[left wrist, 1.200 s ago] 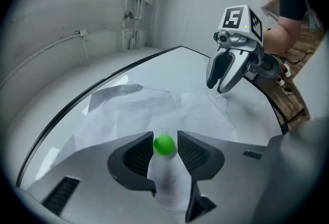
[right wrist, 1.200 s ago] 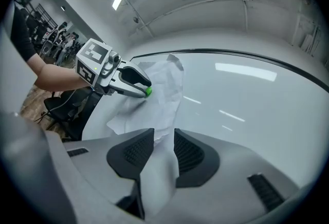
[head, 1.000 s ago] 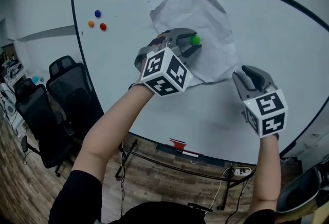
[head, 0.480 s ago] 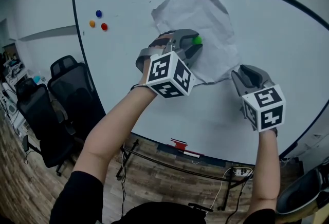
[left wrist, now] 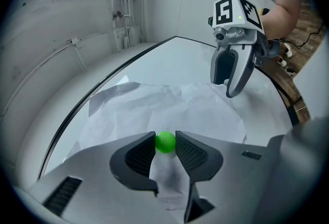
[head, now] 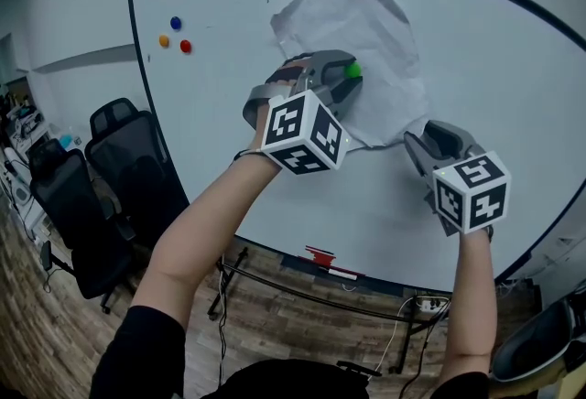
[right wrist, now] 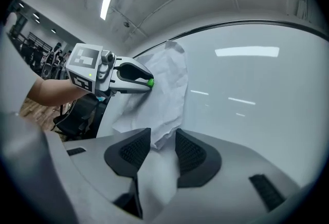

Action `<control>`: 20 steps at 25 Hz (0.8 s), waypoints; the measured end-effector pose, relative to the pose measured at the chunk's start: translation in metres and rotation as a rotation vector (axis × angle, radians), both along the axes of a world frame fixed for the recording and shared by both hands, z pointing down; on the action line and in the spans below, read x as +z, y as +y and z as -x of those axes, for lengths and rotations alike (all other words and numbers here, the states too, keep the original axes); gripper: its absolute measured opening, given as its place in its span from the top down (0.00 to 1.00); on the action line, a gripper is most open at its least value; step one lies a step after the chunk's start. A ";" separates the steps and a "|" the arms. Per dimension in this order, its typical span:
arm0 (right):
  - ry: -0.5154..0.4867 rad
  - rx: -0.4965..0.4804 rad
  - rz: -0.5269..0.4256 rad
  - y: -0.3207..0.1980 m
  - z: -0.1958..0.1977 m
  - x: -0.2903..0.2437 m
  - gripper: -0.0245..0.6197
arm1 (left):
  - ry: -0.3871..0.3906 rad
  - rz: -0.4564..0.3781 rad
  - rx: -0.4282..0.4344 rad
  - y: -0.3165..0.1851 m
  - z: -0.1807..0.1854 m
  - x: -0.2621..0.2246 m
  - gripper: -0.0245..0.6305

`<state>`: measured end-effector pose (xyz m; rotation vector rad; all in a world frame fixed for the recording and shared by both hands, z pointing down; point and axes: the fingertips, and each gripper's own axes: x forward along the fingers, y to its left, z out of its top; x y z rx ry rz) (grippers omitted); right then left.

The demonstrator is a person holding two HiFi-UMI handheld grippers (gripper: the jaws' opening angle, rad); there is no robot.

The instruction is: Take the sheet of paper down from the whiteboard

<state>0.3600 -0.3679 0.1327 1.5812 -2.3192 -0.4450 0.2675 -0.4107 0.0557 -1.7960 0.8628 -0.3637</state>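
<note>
a: where's the sheet of paper (head: 371, 40) right now?

b: spread on the whiteboard (head: 476, 86), straight ahead of the left gripper (head: 341, 77). its jaws have just been closing and now pinch the green magnet (left wrist: 165, 142) between their tips. the sheet's lower corner pokes in between the jaws of the right gripper (right wrist: 162, 138). those jaws have just been opening and stand wide, not pressing on the paper.

a: how would you do this step well?

b: i'd close the right pads on that corner first, then draw the magnet straight off the board with the left. otherwise the crumpled sheet will likely slide down once nothing pins it.

a: and the counts?

b: one sheet, with one green magnet holding it. three spare ones sit well off to the left gripper's left: blue magnet (head: 175, 23), orange magnet (head: 163, 41), red magnet (head: 186, 47). two grippers and one whiteboard. two black chairs (head: 128, 150) stand further left still, below that gripper.
</note>
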 end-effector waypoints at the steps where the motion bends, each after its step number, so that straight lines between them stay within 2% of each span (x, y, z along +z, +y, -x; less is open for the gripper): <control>1: 0.009 0.005 -0.004 -0.001 0.001 0.000 0.73 | 0.001 0.000 0.000 0.000 0.000 0.000 0.76; 4: 0.017 0.020 -0.023 -0.004 -0.001 -0.002 0.85 | 0.004 -0.003 0.002 0.000 0.000 0.000 0.76; 7: 0.016 0.025 -0.026 -0.005 -0.004 -0.001 0.89 | 0.003 -0.008 0.006 0.000 -0.002 0.000 0.76; 20: -0.011 -0.012 -0.018 0.003 0.000 0.004 0.92 | -0.010 0.012 0.019 0.005 -0.002 0.003 0.76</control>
